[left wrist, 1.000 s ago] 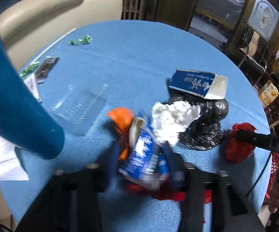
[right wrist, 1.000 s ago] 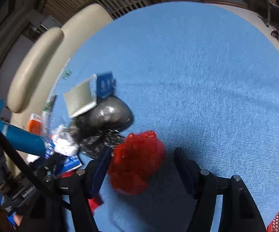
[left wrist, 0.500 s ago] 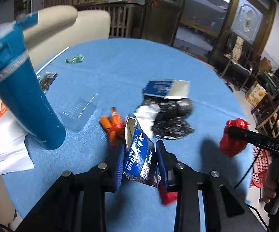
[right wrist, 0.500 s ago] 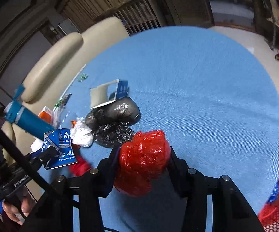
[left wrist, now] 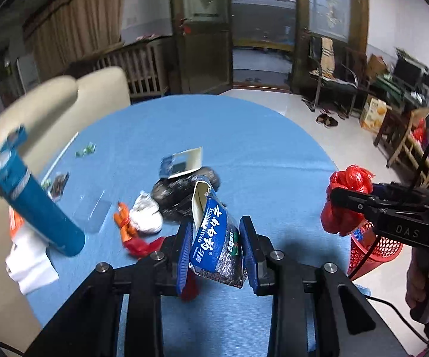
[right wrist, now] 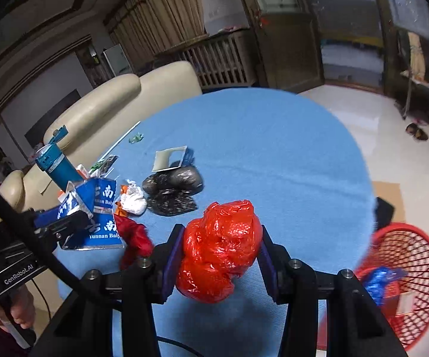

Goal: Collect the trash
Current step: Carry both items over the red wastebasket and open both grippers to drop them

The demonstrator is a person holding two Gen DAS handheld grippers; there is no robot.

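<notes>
Red bag [right wrist: 219,250] between right tongs [right wrist: 219,260]

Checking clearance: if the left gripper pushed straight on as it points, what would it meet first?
Probably the crumpled black plastic bag on the blue table; the left gripper already clamps a blue and white carton. Depth is unclear.

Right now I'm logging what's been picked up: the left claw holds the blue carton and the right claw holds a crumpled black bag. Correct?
Not quite. The left claw does hold the blue carton, but the right claw grips a crumpled red bag, as the right wrist view shows. The black bag lies on the table.
</notes>
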